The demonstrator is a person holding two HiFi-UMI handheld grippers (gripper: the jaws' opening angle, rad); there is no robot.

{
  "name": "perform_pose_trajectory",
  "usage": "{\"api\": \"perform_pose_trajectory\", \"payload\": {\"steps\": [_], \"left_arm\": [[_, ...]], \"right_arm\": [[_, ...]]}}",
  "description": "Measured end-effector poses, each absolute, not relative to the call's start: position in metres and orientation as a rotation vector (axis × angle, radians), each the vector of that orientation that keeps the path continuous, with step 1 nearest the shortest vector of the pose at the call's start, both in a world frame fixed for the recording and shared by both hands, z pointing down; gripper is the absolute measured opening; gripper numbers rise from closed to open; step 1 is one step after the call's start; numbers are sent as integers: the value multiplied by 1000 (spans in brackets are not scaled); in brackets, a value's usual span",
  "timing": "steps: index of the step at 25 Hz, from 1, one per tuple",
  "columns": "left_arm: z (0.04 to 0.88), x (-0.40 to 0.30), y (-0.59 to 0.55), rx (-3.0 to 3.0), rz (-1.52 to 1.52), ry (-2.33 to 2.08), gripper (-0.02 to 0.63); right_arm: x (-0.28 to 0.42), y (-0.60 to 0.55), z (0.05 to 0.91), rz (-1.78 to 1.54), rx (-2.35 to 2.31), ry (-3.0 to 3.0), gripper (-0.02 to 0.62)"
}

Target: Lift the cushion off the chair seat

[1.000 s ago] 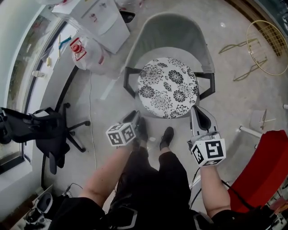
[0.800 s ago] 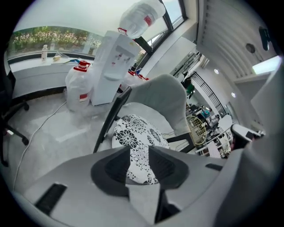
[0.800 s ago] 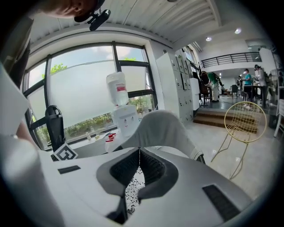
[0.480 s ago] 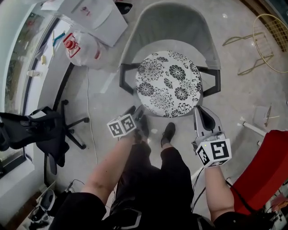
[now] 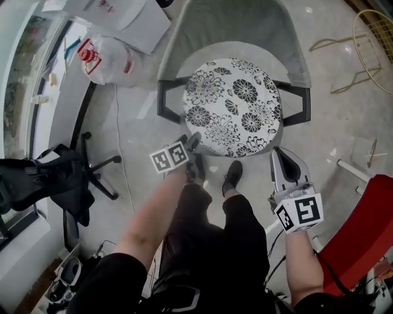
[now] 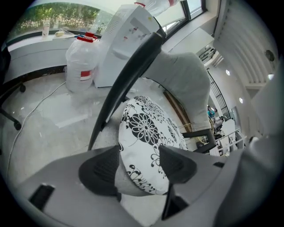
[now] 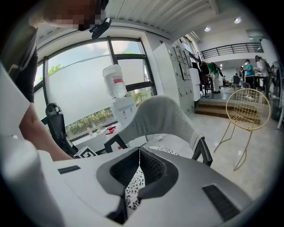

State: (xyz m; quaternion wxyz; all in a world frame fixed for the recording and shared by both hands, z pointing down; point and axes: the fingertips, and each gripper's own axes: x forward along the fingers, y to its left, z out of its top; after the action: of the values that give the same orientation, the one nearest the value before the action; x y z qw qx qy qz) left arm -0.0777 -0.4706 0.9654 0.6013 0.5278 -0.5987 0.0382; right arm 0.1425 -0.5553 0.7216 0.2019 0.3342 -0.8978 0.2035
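Now, cushion: the round white cushion with a black flower print lies flat on the seat of the grey upholstered tub chair with black arm frames. It covers nearly the whole seat and is not lifted.
Left gripper: the left gripper is at the cushion's near left rim and points down at it.
Left fingers: its dark ribbed fingers stand wide and have just been opening. The cushion's rim runs in between them, and no pad visibly presses on it.
Right gripper: the right gripper is just beside the cushion's near right rim and points toward the tub chair.
Right fingers: these meet at the tips with nothing held. A strip of the flower print shows through the slit beneath them, from beyond.
Person: stands in front of the seat in black trousers. The black shoes are on the pale glossy floor, just short of the seat's front edge.
Left of the chair: a clear plastic water jug with a red label sits near a white water dispenser. A black office chair is nearer the person.
Right of the chair: a gold wire chair stands well apart. A red seat is beside the person's right arm.
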Motion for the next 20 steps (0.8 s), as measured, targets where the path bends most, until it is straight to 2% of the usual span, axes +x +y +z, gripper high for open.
{"api": "perform_pose_trajectory", "payload": {"steps": [9, 20], "left_arm": [[997, -86, -479, 1184, 47, -1376, 301], [1004, -85, -483, 1194, -31, -1329, 308]], "right_arm": [[153, -558, 741, 608, 968, -2487, 8], [175, -573, 753, 632, 1045, -2444, 8]]}}
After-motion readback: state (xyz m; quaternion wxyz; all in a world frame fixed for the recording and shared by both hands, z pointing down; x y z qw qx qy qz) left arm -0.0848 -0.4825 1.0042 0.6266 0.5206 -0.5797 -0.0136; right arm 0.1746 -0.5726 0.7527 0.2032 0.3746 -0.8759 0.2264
